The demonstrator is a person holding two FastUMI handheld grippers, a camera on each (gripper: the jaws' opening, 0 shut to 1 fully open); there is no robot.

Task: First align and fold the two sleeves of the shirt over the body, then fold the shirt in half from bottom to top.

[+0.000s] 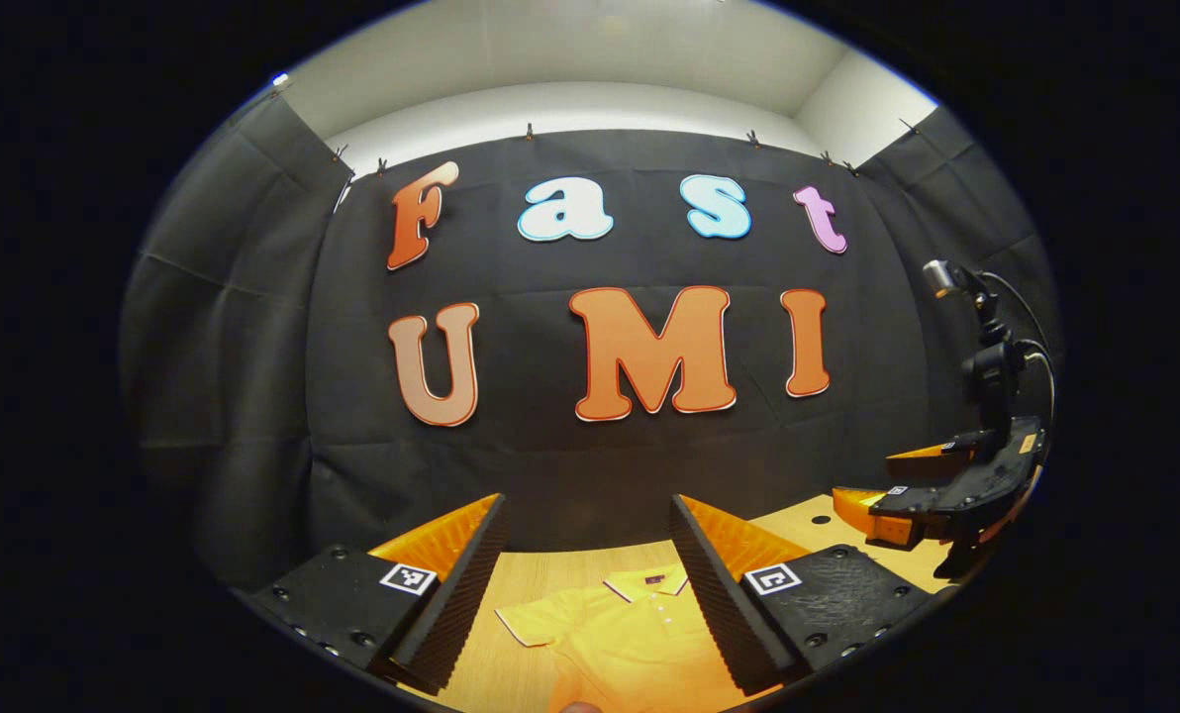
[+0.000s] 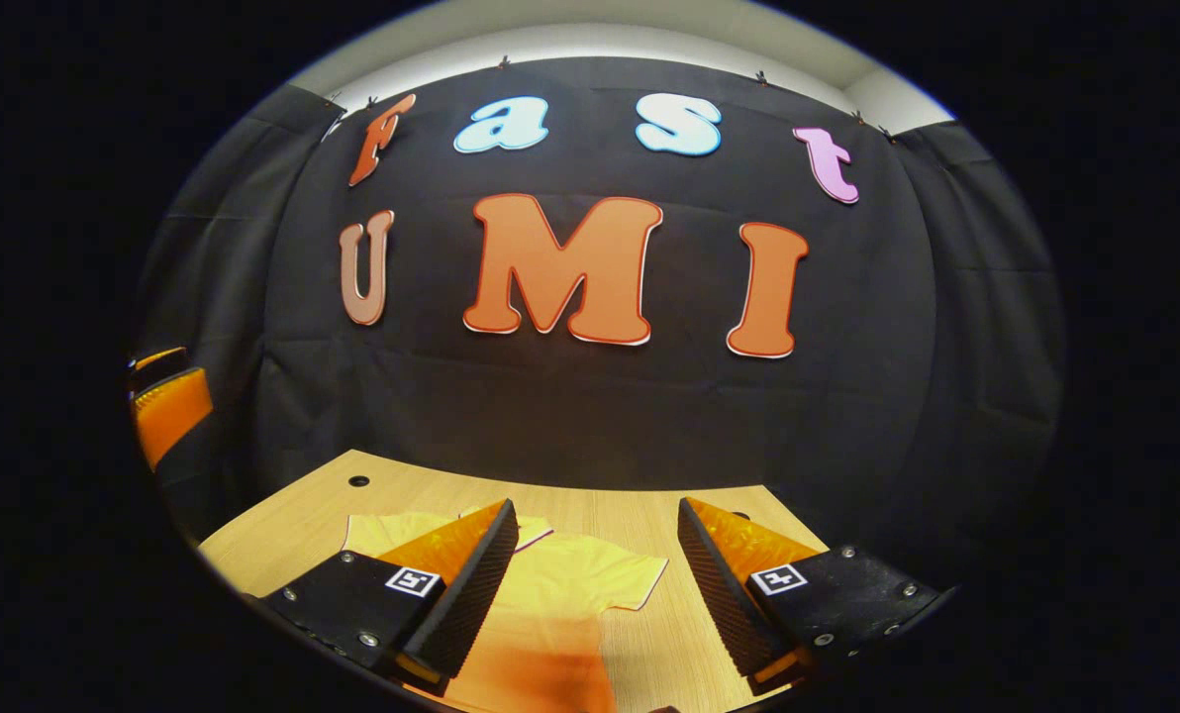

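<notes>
Left gripper view: wooden table (image 1: pixel 550 569), yellow shirt (image 1: pixel 639 644) flat (sleeves unfolded); both grippers' fingers apart.

Cloth, wood and ribbed pads, as I see them

I see a soft matt cloth shirt (image 2: pixel 570 584) on a smooth, light wood-grain table (image 2: pixel 649 515); my left gripper (image 1: pixel 586 584) has fingers (image 1: pixel 456 594) with ribbed, matt inner pads and a rough-textured casing.
</notes>
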